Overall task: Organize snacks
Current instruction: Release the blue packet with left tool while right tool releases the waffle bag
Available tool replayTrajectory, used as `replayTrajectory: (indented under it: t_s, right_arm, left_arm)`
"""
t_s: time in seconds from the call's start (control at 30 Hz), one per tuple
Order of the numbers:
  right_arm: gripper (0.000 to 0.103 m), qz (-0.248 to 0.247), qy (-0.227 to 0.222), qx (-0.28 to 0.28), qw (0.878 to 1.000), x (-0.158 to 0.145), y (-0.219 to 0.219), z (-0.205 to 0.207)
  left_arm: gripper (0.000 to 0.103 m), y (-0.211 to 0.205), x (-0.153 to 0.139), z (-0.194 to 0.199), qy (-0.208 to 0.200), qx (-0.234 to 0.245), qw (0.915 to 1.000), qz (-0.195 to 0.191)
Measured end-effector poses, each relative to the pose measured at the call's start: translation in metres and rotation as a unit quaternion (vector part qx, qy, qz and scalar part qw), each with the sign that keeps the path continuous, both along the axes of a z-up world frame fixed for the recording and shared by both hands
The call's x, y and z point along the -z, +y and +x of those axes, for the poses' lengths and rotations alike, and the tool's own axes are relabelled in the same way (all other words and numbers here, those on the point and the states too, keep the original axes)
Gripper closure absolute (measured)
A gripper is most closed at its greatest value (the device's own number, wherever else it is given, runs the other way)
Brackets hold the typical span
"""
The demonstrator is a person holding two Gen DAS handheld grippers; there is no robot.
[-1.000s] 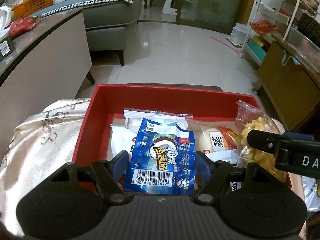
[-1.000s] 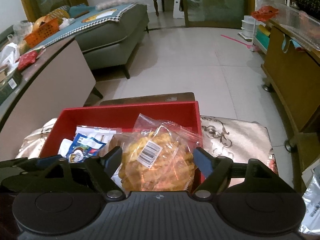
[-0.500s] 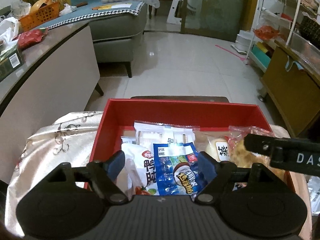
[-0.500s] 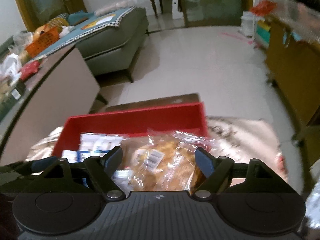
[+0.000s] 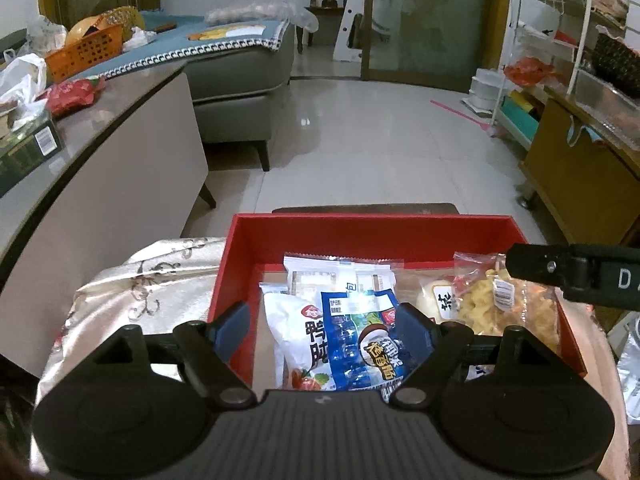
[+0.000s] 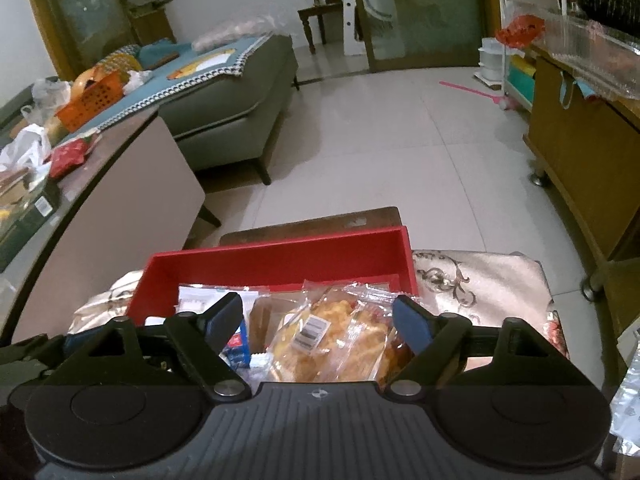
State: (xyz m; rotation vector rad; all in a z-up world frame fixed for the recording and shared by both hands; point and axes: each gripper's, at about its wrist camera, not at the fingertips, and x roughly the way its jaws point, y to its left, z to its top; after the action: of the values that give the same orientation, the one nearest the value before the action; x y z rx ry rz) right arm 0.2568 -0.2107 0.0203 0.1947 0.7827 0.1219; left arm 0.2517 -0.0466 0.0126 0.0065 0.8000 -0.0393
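My left gripper (image 5: 322, 322) hangs with its blue-padded jaws spread wide and nothing between them; under the gap lie the glossy blue snack packet (image 5: 362, 344) and, tucked just to its left, the white pouch with red print (image 5: 298, 338). My right gripper (image 6: 318, 320) is spread too, straddling the clear bag of yellow fried crisps (image 6: 340, 344) without pinching it, as far as I can judge. All of these sit inside the shallow red cardboard box (image 5: 376, 232), which rests on the cream embroidered cloth (image 5: 156, 288). The placing looks done, so I would lift both tools straight up (jaws kept apart) so no pad drags a wrapper over the rim. The crisps bag leans toward the box's right wall; that is the one I would watch.
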Motion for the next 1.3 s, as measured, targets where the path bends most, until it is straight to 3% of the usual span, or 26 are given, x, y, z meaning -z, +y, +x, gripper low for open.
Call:
replayTrajectory:
  t_s: [0.47, 1.3]
  right_arm:
    - [0.015, -0.015, -0.003, -0.001, 1.0, -0.01, 0.005, -0.045]
    - [0.011, -0.033, 0.036, -0.028, 0.998, 0.006, 0.01, -0.097]
  left_arm:
    - [0.03, 0.0, -0.015, -0.041, -0.016, 0.017, 0.9997, 0.003]
    - [0.029, 0.001, -0.005, -0.094, 0.007, 0.047, 0.9986, 0.023]
